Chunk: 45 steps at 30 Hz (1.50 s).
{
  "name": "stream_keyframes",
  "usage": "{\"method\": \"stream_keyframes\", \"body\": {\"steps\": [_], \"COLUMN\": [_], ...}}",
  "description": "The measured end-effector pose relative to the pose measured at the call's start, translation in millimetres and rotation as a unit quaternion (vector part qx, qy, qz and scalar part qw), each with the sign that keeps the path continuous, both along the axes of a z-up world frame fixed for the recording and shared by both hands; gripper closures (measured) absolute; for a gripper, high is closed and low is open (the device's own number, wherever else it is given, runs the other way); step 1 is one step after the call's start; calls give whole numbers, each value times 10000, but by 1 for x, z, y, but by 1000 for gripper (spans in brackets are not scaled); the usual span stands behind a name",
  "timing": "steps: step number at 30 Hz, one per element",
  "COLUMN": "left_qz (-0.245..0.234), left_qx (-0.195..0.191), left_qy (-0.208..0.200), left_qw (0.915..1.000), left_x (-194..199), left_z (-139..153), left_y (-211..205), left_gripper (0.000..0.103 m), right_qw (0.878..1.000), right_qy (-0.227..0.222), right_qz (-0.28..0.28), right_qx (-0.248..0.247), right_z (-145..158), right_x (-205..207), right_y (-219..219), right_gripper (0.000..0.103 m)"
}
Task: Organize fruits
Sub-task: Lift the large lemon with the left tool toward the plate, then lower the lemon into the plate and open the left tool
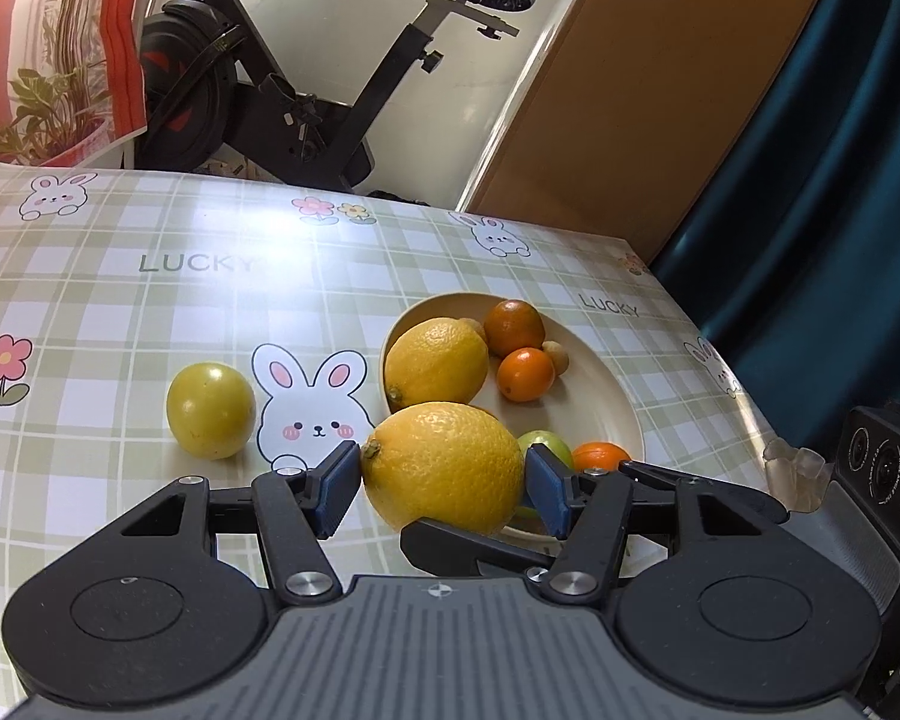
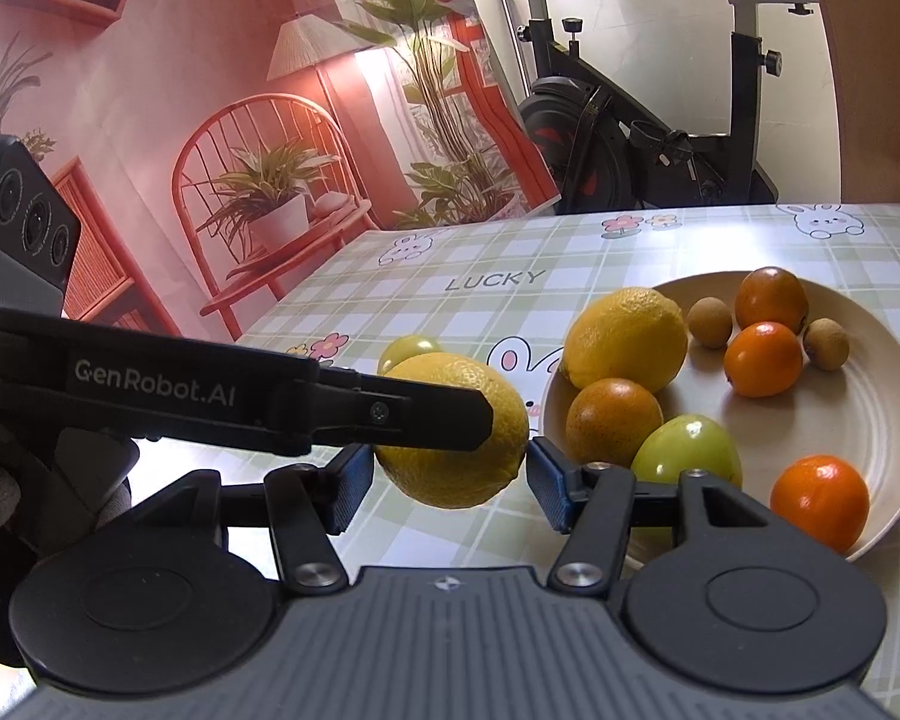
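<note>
- Lemon (image 1: pixel 444 468) sits crosswise between the blue pads of my left claw (image 1: pixel 441 489); both pads press on its ends, so that claw is clamped on it
- from the right wrist view the same lemon appears raised off the checked tabletop (image 1: pixel 150 300), just beside the near-left rim of the cream plate (image 2: pixel 870 396); one black finger of the left claw crosses in front of it
- my right claw (image 2: pixel 447 480) has its jaws partly apart with the lemon showing between the pads; the gaps on either side are so slim that I cannot tell whether the pads touch it
- on the plate: a second lemon (image 2: pixel 627 339) at the left edge; oranges, one of them at the near rim (image 2: pixel 822 498), the others in the middle and at the back; a green fruit (image 2: pixel 687 450) near the front; two small brown fruits (image 2: pixel 710 322) towards the back
- a yellow-green fruit (image 1: pixel 210 410) lies alone on the tabletop, left of the printed rabbit and well apart from the plate
</note>
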State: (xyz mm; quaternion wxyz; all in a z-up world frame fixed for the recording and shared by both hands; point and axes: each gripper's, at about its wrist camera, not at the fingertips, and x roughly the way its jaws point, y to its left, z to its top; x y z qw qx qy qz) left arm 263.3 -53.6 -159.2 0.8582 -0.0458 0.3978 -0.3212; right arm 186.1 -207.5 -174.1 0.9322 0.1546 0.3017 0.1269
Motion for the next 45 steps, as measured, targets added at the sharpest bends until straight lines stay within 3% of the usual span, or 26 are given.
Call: {"method": "stream_keyframes", "body": {"steps": [9, 21, 29, 45], "left_qz": [-320, -841, -869, -436], "left_qx": [50, 310, 479, 570], "left_qy": [-173, 0, 233, 354], "left_qw": [9993, 9960, 9948, 9968], "left_x": [10, 26, 31, 45], "left_z": [17, 4, -15, -25], "left_y": [-52, -130, -138, -121], "left_gripper": [40, 43, 45, 47], "right_qw": [9987, 9954, 9928, 9950], "right_qy": [-303, -107, 217, 521], "right_qz": [-418, -954, -1167, -819], "right_qx": [7, -61, 175, 232], "right_z": [18, 11, -8, -21], "right_x": [-1, -3, 0, 28], "right_y": [-36, -103, -119, -108], "right_gripper": [44, 44, 44, 44]}}
